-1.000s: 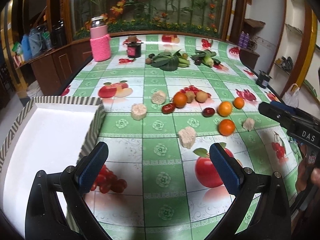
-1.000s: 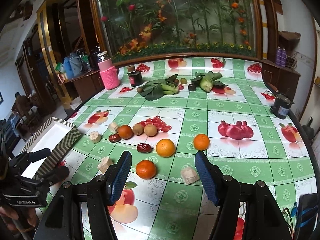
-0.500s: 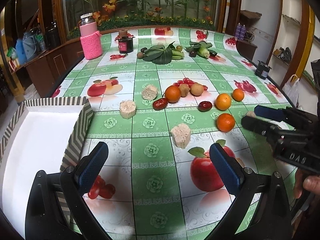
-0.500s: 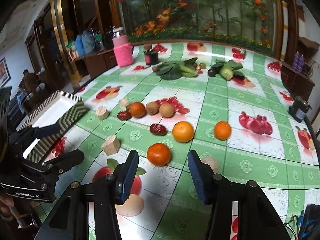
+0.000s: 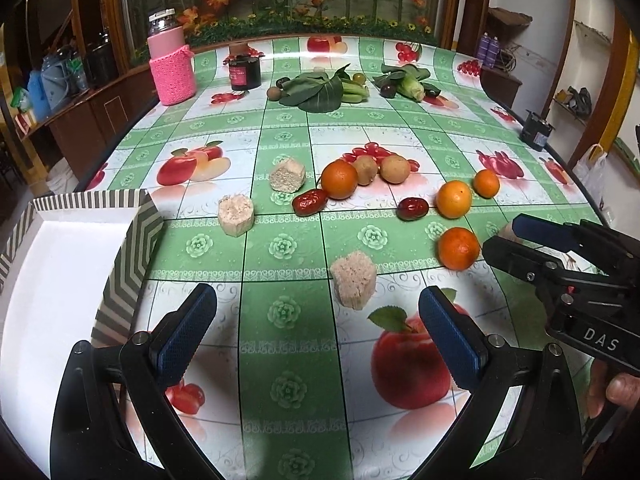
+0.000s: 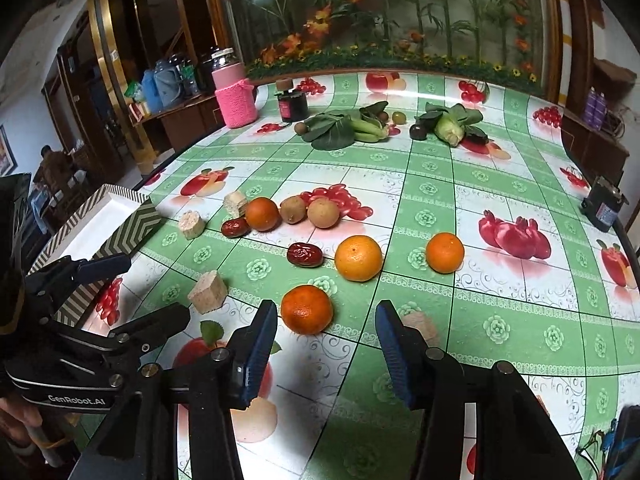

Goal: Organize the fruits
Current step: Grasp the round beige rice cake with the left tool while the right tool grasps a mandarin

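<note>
Several oranges, two red dates and two brown fruits lie mid-table. The nearest orange (image 6: 306, 308) (image 5: 458, 248) sits just ahead of my right gripper (image 6: 326, 320), close to its left finger; nothing is between the open pads. In the left wrist view the right gripper (image 5: 508, 238) reaches in from the right beside that orange. My left gripper (image 5: 318, 320) (image 6: 136, 292) is open and empty above the cloth, a beige block (image 5: 354, 280) just ahead of it. A white box with a striped wall (image 5: 124, 252) (image 6: 132, 228) stands at the left.
More beige blocks (image 5: 236, 215) (image 5: 287, 174) lie among the fruit, one (image 6: 420, 324) by my right finger. A pink-sleeved bottle (image 5: 172, 68), a dark jar (image 5: 244, 72) and leafy greens (image 5: 320, 90) stand at the back. A small black device (image 6: 604, 204) sits by the right edge.
Both grippers have come forward and lower toward the fruit. The right jaws stand narrower than a second ago. The nearest orange now sits right at the right gripper's tips.
</note>
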